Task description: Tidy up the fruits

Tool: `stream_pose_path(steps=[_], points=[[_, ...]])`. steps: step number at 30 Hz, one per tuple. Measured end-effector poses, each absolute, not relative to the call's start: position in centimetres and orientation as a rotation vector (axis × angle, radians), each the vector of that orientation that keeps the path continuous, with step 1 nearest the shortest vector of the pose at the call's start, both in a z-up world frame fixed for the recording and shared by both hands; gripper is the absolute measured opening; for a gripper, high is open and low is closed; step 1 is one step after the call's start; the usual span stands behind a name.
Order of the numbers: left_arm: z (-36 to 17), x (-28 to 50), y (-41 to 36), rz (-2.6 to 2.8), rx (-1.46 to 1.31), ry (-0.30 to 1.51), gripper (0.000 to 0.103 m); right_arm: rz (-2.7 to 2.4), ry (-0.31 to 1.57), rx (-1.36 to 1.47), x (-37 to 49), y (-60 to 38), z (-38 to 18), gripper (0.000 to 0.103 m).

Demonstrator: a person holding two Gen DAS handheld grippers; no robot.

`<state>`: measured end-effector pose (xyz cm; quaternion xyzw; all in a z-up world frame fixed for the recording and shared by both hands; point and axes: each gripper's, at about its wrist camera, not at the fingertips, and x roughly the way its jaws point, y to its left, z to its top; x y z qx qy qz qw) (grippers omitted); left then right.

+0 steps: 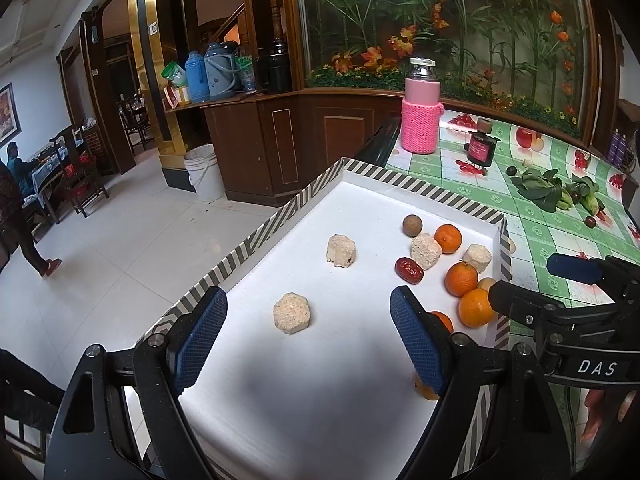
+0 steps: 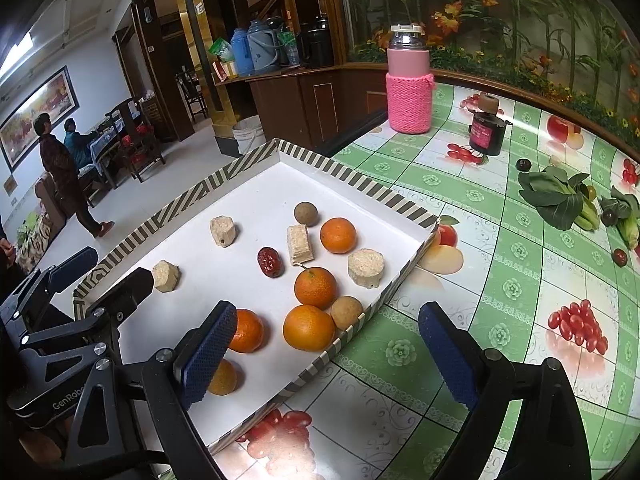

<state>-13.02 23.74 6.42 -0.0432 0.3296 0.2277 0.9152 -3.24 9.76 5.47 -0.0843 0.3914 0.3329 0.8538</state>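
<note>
Both grippers hang over the near end of the white tray (image 2: 256,184) with its striped rim, and neither holds anything. The left gripper (image 1: 308,340) has its blue pads spread wide above bare tray floor, with only a pale hexagonal cake (image 1: 291,313) lying between and just beyond them, untouched. The right gripper (image 2: 328,354) is just as wide apart; its left pad sits over the tray's near corner and its right pad over the green tablecloth (image 2: 520,240) outside the rim.

I read this as the pause before a first pick: nothing is sorted yet.

Nearest inside the tray are two oranges partly hidden behind the right gripper's left pad. A little farther in, against the tray's right rim, sit a big orange (image 2: 309,328), a tan round fruit (image 2: 346,312) touching it, and another orange (image 2: 315,288). Past those lie a red date (image 2: 270,262), more pale cakes, a fourth orange (image 2: 338,235) and a brown round fruit (image 2: 306,213) towards the tray's far end.

Beyond the tray, on the cloth, stand a pink bottle (image 2: 409,92) and a dark jar (image 2: 487,132), with leafy greens (image 2: 560,200) and a few small dark fruits off to the tray's right.

The next move looks to call for one gripper to drop over a single fruit, probably the big orange, and close without nudging the tan fruit beside it.
</note>
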Motion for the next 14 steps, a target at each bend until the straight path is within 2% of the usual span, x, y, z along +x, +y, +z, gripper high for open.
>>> stream_pose_path(steps=[14], points=[[6.88,-13.39,22.96,0.485,-0.055,0.658,0.084,0.697,0.828,-0.172,-3.14,9.43,5.52,0.093]])
